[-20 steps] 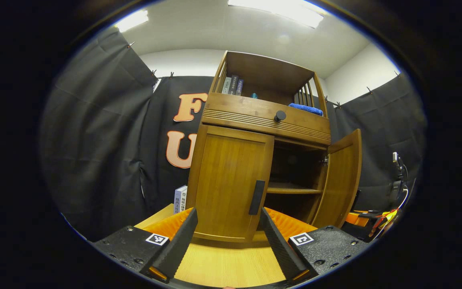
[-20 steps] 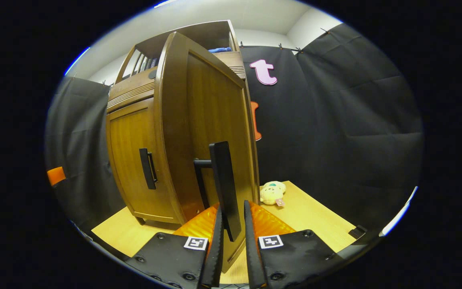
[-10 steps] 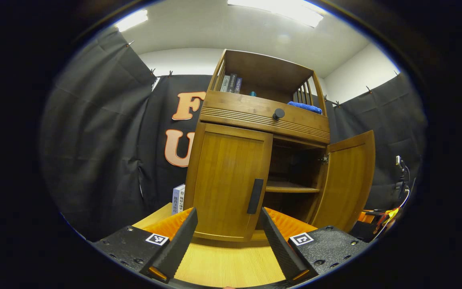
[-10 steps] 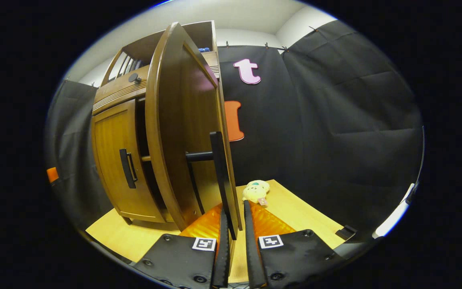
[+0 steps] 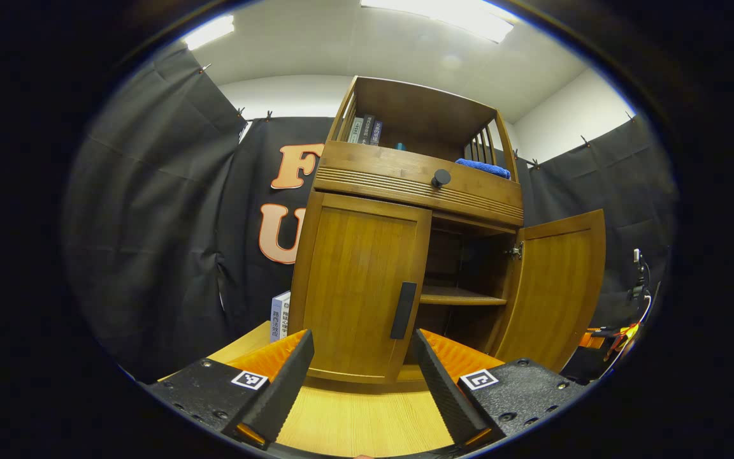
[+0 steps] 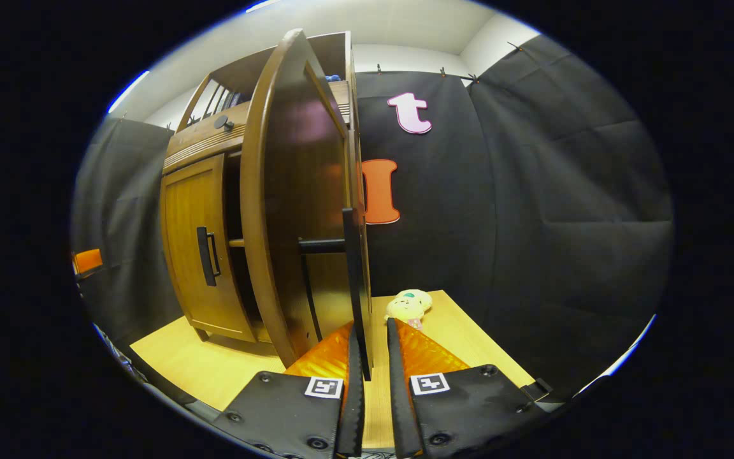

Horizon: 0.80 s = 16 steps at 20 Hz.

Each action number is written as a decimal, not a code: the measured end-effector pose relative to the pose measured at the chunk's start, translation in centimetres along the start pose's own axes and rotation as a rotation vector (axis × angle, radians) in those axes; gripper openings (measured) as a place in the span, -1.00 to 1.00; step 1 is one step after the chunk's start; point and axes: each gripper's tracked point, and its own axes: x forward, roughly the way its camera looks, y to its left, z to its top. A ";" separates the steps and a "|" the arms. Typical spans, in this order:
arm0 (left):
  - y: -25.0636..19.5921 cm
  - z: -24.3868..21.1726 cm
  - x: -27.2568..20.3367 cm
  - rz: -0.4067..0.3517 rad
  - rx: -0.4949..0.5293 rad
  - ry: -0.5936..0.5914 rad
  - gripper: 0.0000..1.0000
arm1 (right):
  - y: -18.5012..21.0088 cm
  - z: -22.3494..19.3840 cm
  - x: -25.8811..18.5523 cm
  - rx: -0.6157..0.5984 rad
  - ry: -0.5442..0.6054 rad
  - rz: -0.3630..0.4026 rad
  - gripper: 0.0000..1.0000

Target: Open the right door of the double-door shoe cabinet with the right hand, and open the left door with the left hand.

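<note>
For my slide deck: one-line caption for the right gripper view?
Right gripper shut on the right door's handle, right door swung open; left door closed.

Wooden table (image 5: 367,421) bears cabinet (image 5: 367,280), plush toy (image 6: 409,304).

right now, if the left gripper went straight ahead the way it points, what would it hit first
Most likely the closed left door of the shoe cabinet, near its dark handle. The left gripper is open and short of the door; depth is hard to judge.
</note>
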 end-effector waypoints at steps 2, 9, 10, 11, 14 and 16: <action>0.2 0.0 -0.1 0.007 0.007 -0.002 0.89 | -0.7 0.1 0.0 -0.014 0.008 0.026 -0.49; 1.3 0.0 -0.2 0.036 0.005 0.000 0.89 | -2.3 0.0 0.2 0.015 -0.002 0.092 -0.49; 1.2 -0.1 -0.3 0.036 0.003 0.001 0.89 | -2.2 0.2 0.4 0.004 -0.006 0.096 -0.26; 1.1 -0.2 -0.2 0.034 0.001 0.003 0.83 | -2.3 0.2 0.3 -0.011 -0.006 0.095 -0.26; 0.6 -0.2 -0.3 0.022 -0.003 0.004 0.89 | -2.2 0.1 0.2 -0.021 -0.004 0.097 -0.44; 0.5 -0.1 -0.5 0.021 -0.003 0.000 0.89 | -2.0 0.1 0.1 -0.020 -0.014 0.093 -0.64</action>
